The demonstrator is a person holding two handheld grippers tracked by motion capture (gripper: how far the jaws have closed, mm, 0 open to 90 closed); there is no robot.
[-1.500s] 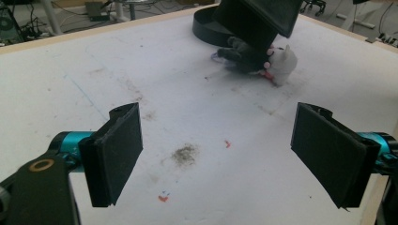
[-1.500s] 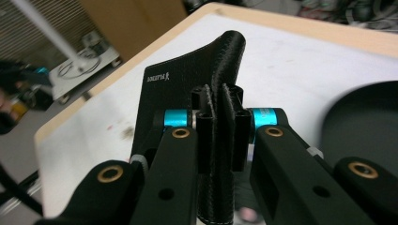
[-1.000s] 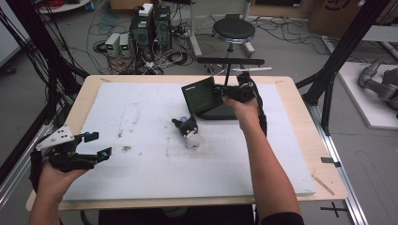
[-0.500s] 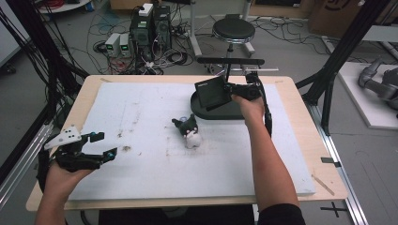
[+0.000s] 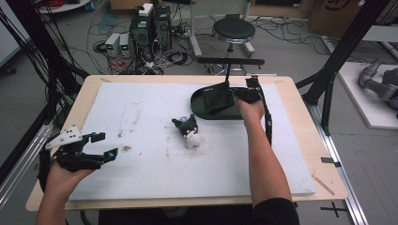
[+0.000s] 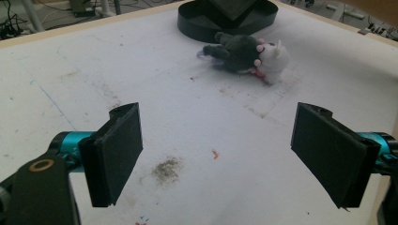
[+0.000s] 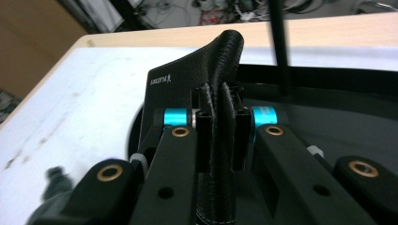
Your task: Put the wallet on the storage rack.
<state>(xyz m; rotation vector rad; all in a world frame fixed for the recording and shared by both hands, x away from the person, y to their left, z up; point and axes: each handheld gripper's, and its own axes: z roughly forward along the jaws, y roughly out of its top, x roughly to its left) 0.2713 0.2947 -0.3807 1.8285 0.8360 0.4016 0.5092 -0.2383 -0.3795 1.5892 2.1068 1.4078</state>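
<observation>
My right gripper (image 5: 237, 95) is shut on a black leather pouch (image 5: 217, 97), folded where the jaws pinch it, and holds it just over a black oval tray (image 5: 206, 112) at the far right of the mat. In the right gripper view the pouch (image 7: 197, 75) stands up between the pads, with the gripper (image 7: 220, 119) clamped on its pinched seam. A thin upright rod (image 5: 227, 77) rises from the tray. A small black and white plush toy (image 5: 188, 132) lies mid-mat. My left gripper (image 5: 102, 145) hovers open near the front left, facing the plush toy (image 6: 246, 52), its jaws (image 6: 220, 159) wide apart and empty.
A white foam mat (image 5: 141, 164) covers the wooden table (image 5: 328, 187). A black crossbar (image 5: 230, 61) tops the rod. Dirt smudges (image 6: 164, 171) mark the mat in front of the left gripper. A stool and cables stand beyond the far edge.
My right gripper has carried the black pouch to the right and lower, down close over the oval tray. The left gripper has barely shifted.
</observation>
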